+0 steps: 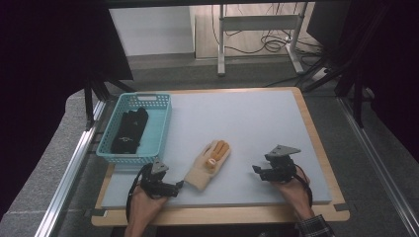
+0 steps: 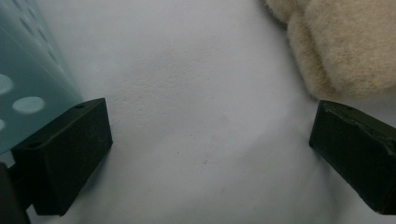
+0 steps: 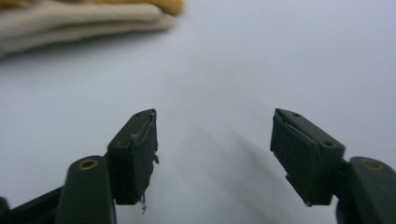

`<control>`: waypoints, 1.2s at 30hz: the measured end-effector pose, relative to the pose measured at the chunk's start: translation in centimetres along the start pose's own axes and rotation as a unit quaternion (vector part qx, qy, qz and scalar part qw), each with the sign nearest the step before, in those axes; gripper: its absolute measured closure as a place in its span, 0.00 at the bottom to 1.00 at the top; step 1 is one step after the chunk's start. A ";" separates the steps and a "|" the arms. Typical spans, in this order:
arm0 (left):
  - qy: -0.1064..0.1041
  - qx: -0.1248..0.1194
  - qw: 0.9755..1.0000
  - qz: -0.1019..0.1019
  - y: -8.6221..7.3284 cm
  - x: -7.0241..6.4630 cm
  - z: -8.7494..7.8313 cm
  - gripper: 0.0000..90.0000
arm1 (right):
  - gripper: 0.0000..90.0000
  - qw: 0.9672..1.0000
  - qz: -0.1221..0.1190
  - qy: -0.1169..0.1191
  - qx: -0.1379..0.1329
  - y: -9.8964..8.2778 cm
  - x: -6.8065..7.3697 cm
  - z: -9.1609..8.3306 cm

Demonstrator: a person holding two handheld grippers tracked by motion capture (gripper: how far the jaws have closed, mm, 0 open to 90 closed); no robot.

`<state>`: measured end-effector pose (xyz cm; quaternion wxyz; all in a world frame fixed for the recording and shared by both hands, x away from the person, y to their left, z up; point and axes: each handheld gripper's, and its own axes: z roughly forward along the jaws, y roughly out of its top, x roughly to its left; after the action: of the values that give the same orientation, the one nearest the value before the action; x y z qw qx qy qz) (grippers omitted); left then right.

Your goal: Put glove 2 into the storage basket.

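Observation:
A cream glove with orange fingertips [image 1: 208,163] lies flat on the grey mat near the front middle. My left gripper [image 1: 179,186] rests at the glove's cuff end, jaws wide open, with bare mat between them; the fuzzy cuff [image 2: 345,46] sits just beyond its right jaw. My right gripper [image 1: 257,170] hovers right of the glove, apart from it, open with nothing between its jaws. Off at the upper left of the right gripper view lie the glove's fingers [image 3: 84,21].
A teal plastic basket [image 1: 162,129] stands at the mat's left, with dark gloves [image 1: 129,129] inside; its wall [image 2: 28,79] is close to my left jaw. The grey mat [image 1: 247,118] lies on a wooden table. Table legs and cables are beyond.

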<state>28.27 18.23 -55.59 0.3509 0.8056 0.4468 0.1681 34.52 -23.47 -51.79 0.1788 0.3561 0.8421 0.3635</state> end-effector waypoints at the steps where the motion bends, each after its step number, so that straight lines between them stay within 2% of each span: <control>1: 0.000 -0.001 1.000 -0.001 0.0 0.0 0.0 0.00 | 0.32 1.000 0.001 -0.005 0.000 -0.1 -0.3 -0.1; 7: 0.000 0.000 1.000 -0.002 0.0 0.0 0.0 0.00 | 0.27 0.999 0.016 -0.032 0.005 -1.2 -2.2 -0.4; 9: -0.001 0.000 1.000 -0.003 0.0 0.0 0.0 0.00 | 0.25 0.999 0.017 -0.033 0.011 -1.6 -2.4 -0.1; 12: 0.000 0.003 1.000 -0.005 0.2 0.0 0.0 0.00 | 0.24 0.999 0.030 -0.023 0.005 -1.8 -2.8 0.0; 15: -0.003 0.014 1.000 -0.006 0.5 0.0 -0.2 0.02 | 0.24 0.999 0.023 -0.028 0.006 -1.8 -2.7 0.1; 20: -0.040 0.005 0.999 -0.023 0.8 -0.1 -1.0 0.03 | 0.24 0.999 0.024 -0.028 0.006 -1.8 -2.7 0.1; 23: -0.070 -0.007 0.997 -0.032 1.3 -0.2 -1.6 0.02 | 0.24 0.999 0.024 -0.028 0.006 -1.9 -2.7 0.1; 24: -0.078 -0.006 0.996 -0.031 1.6 -0.3 -1.8 0.02 | 0.24 0.999 0.024 -0.028 0.006 -1.9 -2.7 0.1; 27: -0.078 -0.002 0.997 -0.024 2.0 -0.6 -2.1 0.02 | 0.24 0.999 0.024 -0.028 0.006 -1.9 -2.7 0.1; 30: -0.087 -0.002 0.996 -0.008 3.6 -1.5 -2.7 0.01 | 0.24 0.999 0.024 -0.028 0.006 -1.9 -2.7 0.1; 36: -0.087 0.017 0.996 0.025 6.2 -3.5 -1.3 0.01 | 0.24 0.999 0.025 -0.028 0.005 -1.9 -2.7 0.1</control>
<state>29.31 13.65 -50.10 0.3704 0.8339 0.3972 0.0982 35.51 -26.26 -53.12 0.1913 0.3877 0.8297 0.3531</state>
